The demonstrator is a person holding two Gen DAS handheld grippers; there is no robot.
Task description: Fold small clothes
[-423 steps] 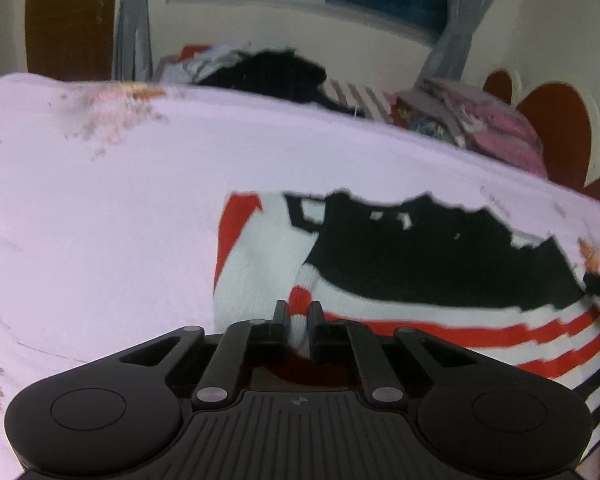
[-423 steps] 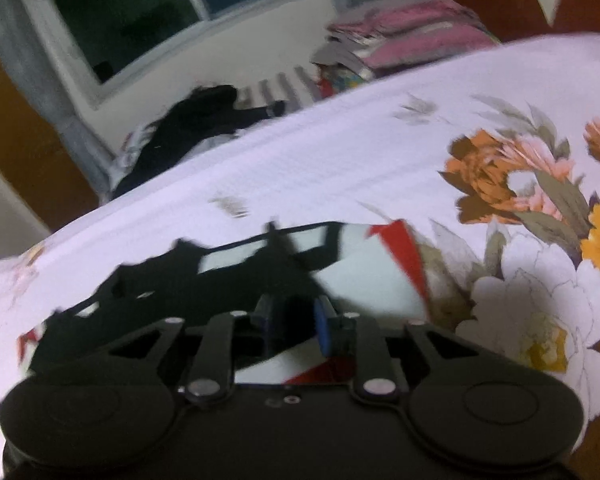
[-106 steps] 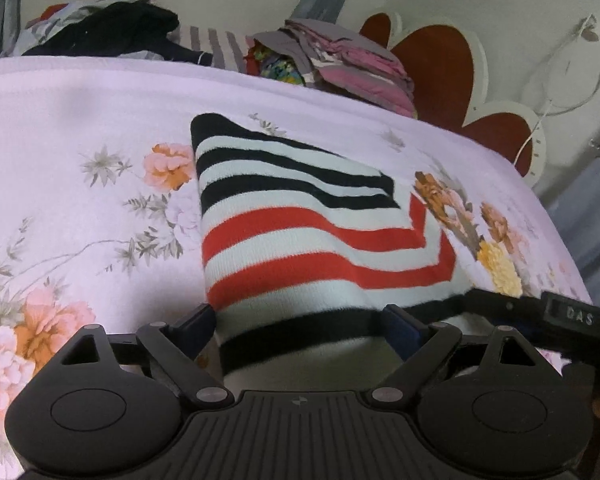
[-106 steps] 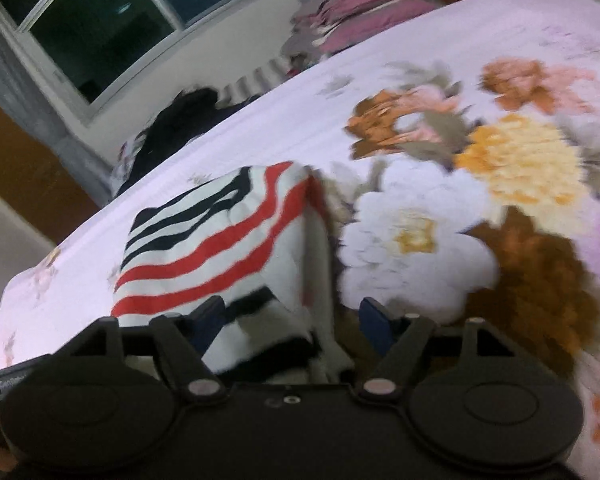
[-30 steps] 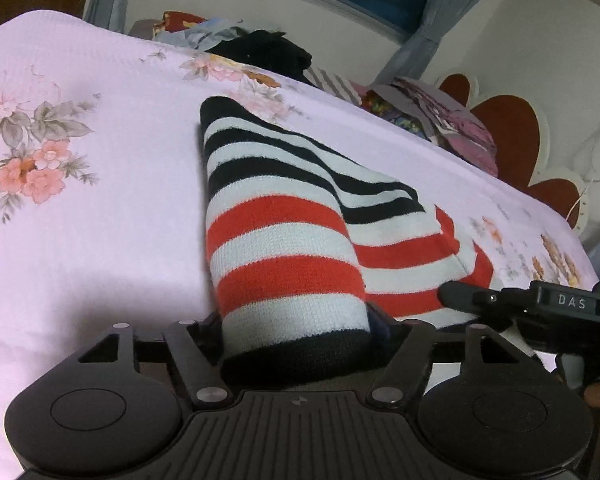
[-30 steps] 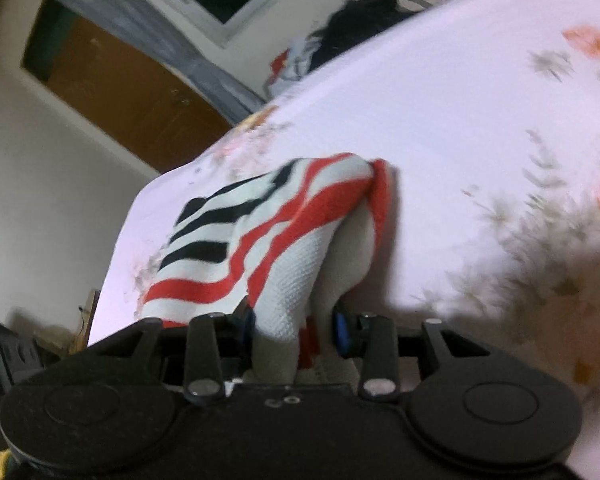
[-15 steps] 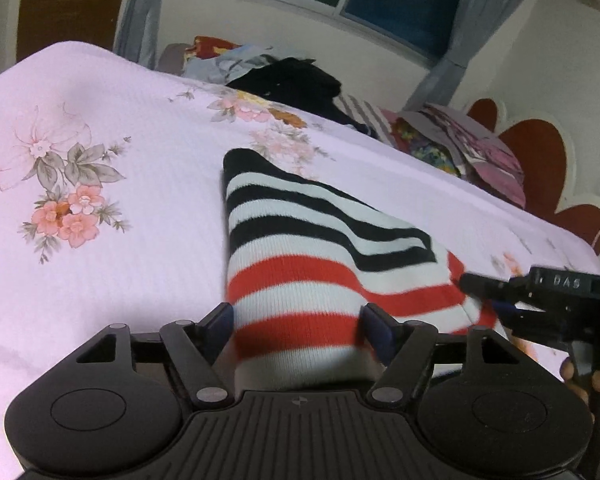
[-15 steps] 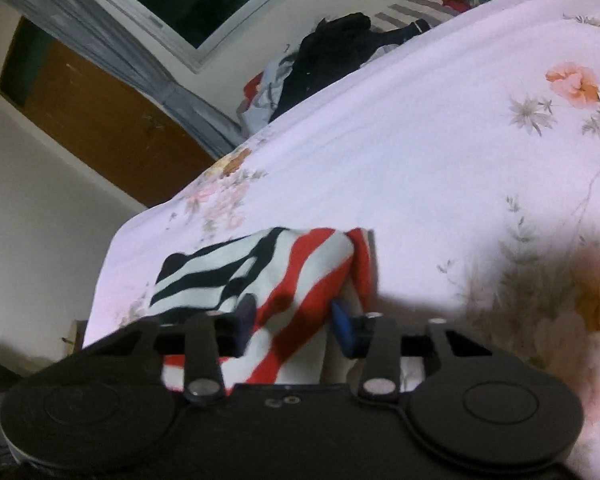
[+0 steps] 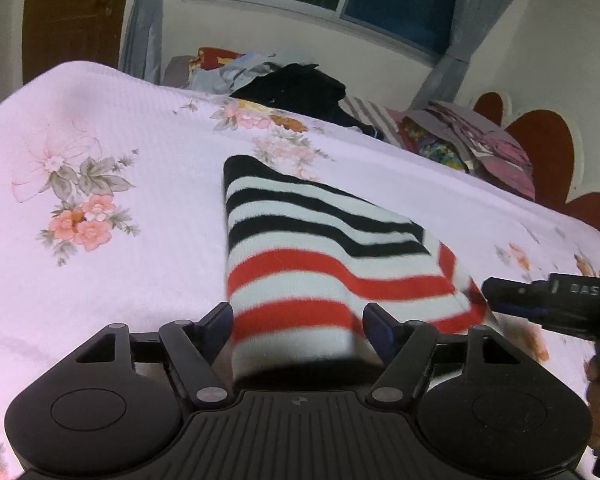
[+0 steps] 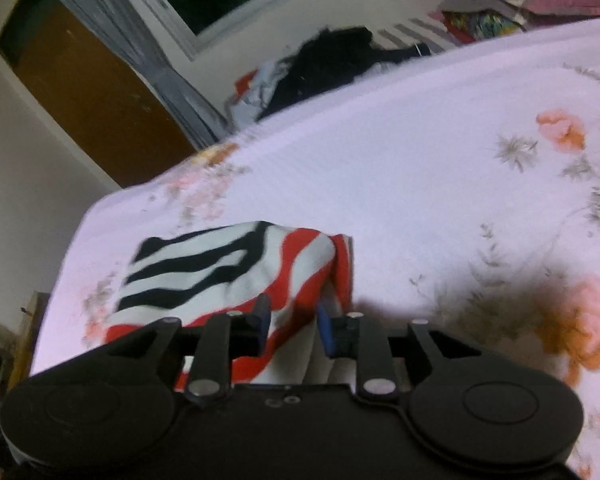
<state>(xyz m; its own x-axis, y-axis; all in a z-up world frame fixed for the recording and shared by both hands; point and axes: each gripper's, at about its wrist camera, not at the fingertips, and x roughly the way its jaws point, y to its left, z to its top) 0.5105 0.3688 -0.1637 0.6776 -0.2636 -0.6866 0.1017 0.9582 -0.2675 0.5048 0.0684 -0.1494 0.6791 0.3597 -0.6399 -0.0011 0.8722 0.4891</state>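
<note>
A: Between the fingers of the left gripper [image 9: 298, 326] sits the near end of the striped sweater [image 9: 324, 256], a thick folded bundle. The fingers are set wide and look clamped on its two sides.

B: And on the right gripper [image 10: 290, 322], the fingers are much closer together, pinching a thinner bunch at the sweater's red-striped corner. They've just been shifting their squeeze, with cloth between them throughout.

A: So the sweater hangs between the two grips, its far end trailing on the bed [image 9: 140, 240]. What's the worry?

B: The right side, I'd say. It holds only a gathered corner, and loose layers sag below it. If that pinch slackens, the fold could drop open.

A: The left could slip too. A fat, soft bundle squeezed from the sides may slide out if the grippers pull apart.

B: Pulling apart would also stretch the knit and skew the stripes. Keeping the two hands moving together looks safest.

A: Room to move?

B: Plenty ahead: bare flowered sheet all round the sweater. The bed's edge drops off past the sweater in the right view, so I'd not drift that way.

A: And the heap of clothes [image 9: 296, 88] under the window is well apart, the folded stack [image 9: 476, 144] too.
</note>
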